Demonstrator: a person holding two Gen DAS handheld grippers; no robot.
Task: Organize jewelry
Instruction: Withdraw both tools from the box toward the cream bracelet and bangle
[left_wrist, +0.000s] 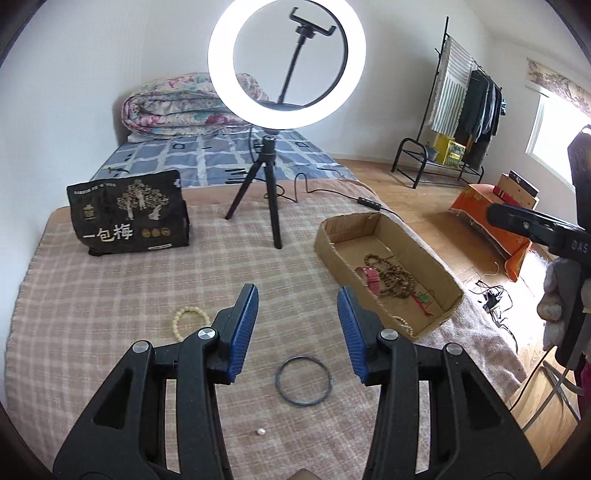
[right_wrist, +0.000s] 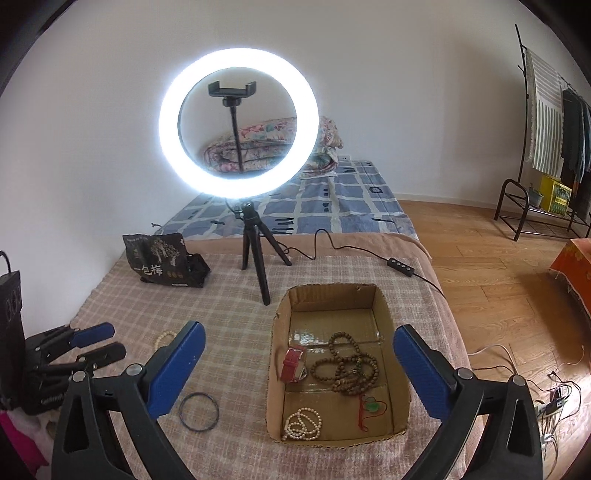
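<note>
- Only the left wrist view is catching a tiny pale bead (left_wrist: 260, 431) lying loose on the checked blanket (left_wrist: 110, 295) at the near edge, and a gloved hand (left_wrist: 561, 295) gripping the right tool's black handle at far right.
- Only the right wrist view is looking straight down into the cardboard box (right_wrist: 334, 291), showing the white pearl strand (right_wrist: 301, 424) coiled in its near left corner; the other view is catching just a few of those pearls behind the box's near wall.
- Sitting in the box, from far to near: a red strap watch (right_wrist: 291, 363), a tangle of brown wooden prayer beads (right_wrist: 349, 369), and a green pendant on red cord (right_wrist: 371, 406).
- Still lying out on the blanket, left of the box: a thin dark wire bangle (left_wrist: 303, 380), round and flat, and farther left a cream beaded bracelet (left_wrist: 188, 321).
- The box is plain corrugated card with rough-cut edges; the blanket is a soft pink-and-beige weave.
- The left gripper (left_wrist: 297, 325) is hovering above the blanket with its ribbed blue pads parted and nothing between them, the bangle showing below the gap.
- The right gripper (right_wrist: 299, 369) is standing spread wide over the box, released, its pads touching none of the jewelry.
- Beyond, a lit ring light (right_wrist: 238, 123) on a black tripod is standing at the blanket's far side beside a glossy black snack bag (left_wrist: 129, 214).
</note>
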